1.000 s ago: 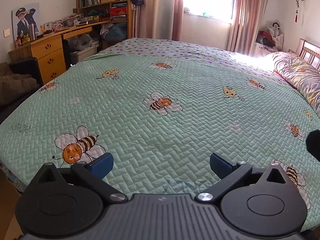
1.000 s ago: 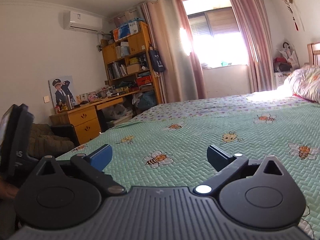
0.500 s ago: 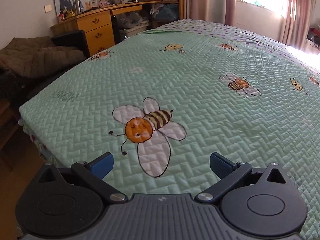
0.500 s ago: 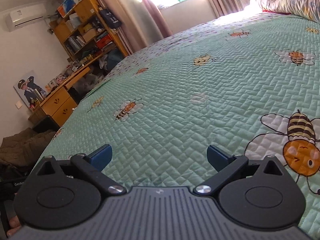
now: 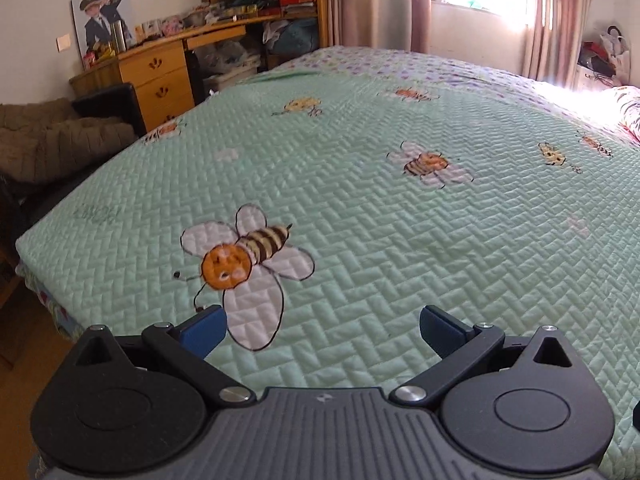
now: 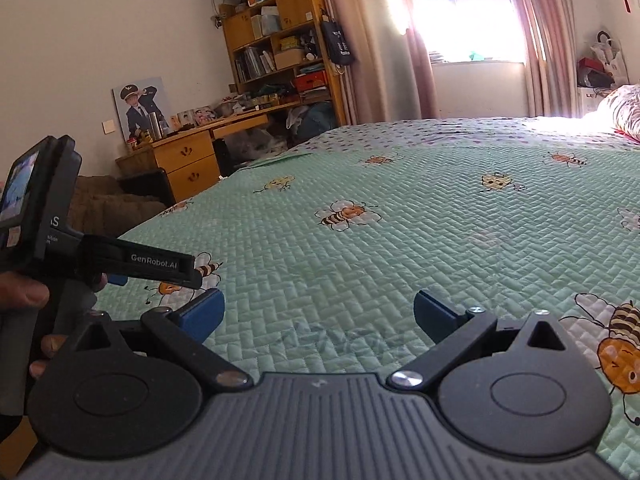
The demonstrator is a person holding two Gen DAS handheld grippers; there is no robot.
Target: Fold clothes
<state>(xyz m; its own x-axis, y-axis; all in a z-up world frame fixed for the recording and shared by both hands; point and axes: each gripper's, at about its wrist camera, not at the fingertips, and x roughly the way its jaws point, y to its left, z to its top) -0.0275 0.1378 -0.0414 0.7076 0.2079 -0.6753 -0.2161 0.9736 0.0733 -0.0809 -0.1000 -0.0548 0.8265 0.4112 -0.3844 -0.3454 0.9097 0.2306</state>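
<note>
Left gripper (image 5: 322, 332): jaws wide apart, empty, over quilt (image 5: 400, 240) by near-left bed edge. Right gripper (image 6: 318, 316): jaws wide, empty. Clothes: unseen. Quilt bare to far desk (image 5: 160, 76).

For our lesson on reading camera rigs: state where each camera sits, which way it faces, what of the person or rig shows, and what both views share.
Left wrist: on the left gripper, low over the bed's near corner, facing across the green bee quilt to the desk; only its own open fingers show.
Right wrist: on the right gripper, facing likewise; the left gripper and the hand holding it show.
Shared: quilt, desk, bookshelf, window.
</note>
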